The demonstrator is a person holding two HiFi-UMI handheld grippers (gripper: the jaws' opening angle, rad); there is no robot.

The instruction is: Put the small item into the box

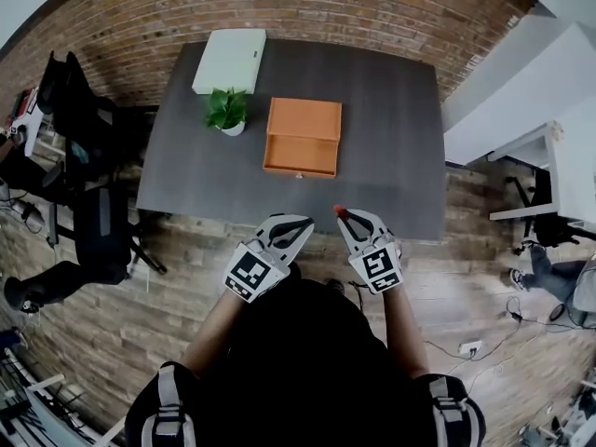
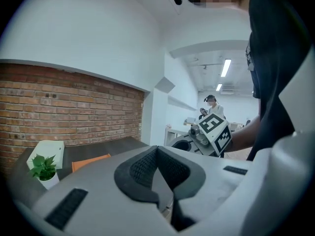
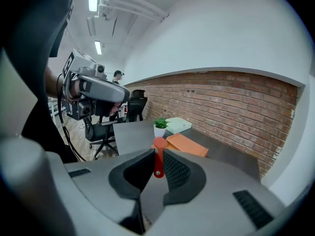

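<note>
My right gripper (image 3: 157,162) is shut on a small red tag (image 3: 158,157) that stands upright between its pads; from the head it shows as a red tip (image 1: 341,211) at the gripper (image 1: 346,216), just off the table's near edge. An orange box (image 1: 302,137) with its lid closed sits in the middle of the dark table (image 1: 391,156); it also shows beyond the jaws (image 3: 186,144). My left gripper (image 1: 300,223) is shut with nothing in it (image 2: 158,167), held beside the right one in front of my body.
A small potted plant (image 1: 226,111) stands left of the orange box, and a white box (image 1: 229,60) lies behind it at the table's far left. Office chairs (image 1: 88,156) stand left of the table. A brick wall (image 1: 298,12) runs behind.
</note>
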